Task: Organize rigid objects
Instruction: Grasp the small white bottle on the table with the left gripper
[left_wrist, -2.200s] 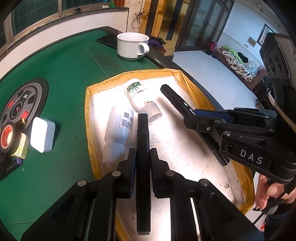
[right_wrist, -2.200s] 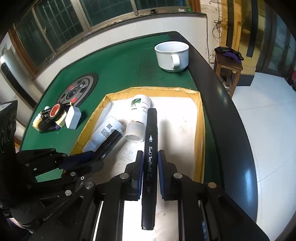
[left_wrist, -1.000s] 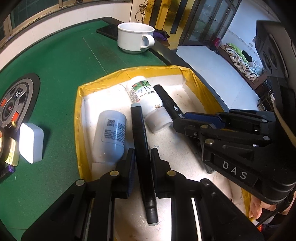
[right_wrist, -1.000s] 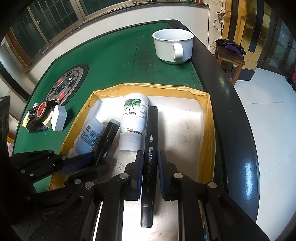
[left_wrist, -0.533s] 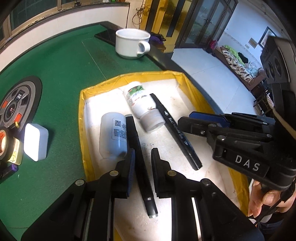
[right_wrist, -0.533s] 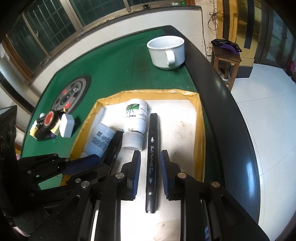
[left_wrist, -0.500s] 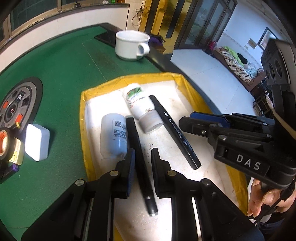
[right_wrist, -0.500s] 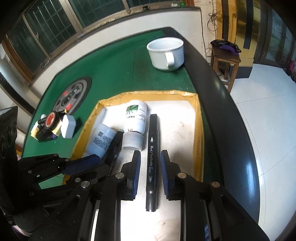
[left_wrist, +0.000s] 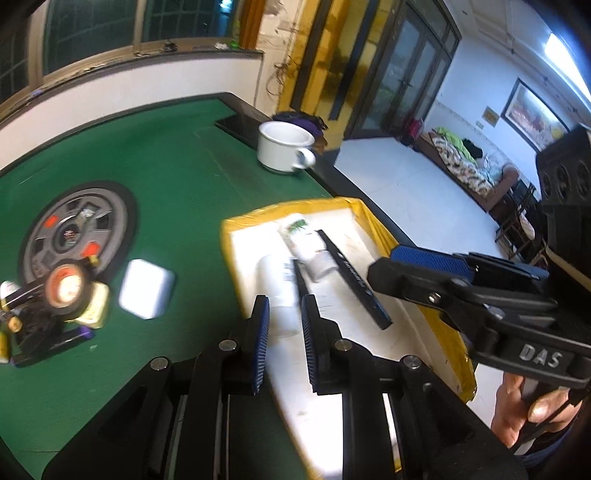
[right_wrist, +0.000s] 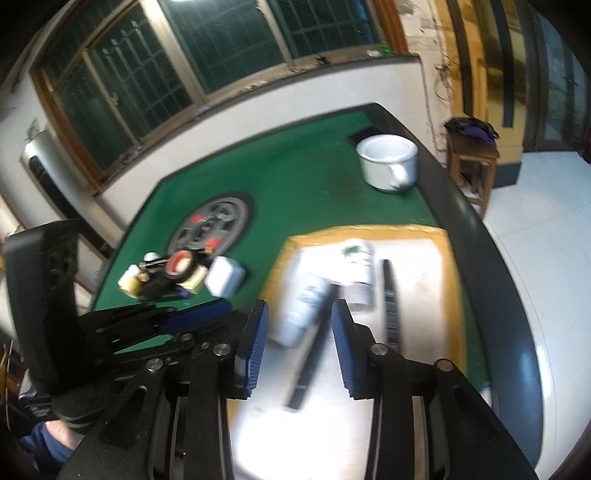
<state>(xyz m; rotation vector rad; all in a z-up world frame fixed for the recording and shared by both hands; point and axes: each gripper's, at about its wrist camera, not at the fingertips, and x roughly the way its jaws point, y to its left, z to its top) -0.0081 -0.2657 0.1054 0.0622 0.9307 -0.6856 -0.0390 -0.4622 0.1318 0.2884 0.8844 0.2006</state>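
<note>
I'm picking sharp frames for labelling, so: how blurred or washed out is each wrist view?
Left wrist view: motion blur smears the white rounded case and the white mug. Right wrist view: heavier blur; the two white bottles and black markers streak, and glare bleaches the yellow-rimmed tray floor.

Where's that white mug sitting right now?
The white mug stands on the green table at its far right corner, beside the dark rim, well beyond the yellow-edged tray that holds the bottles and markers.
</note>
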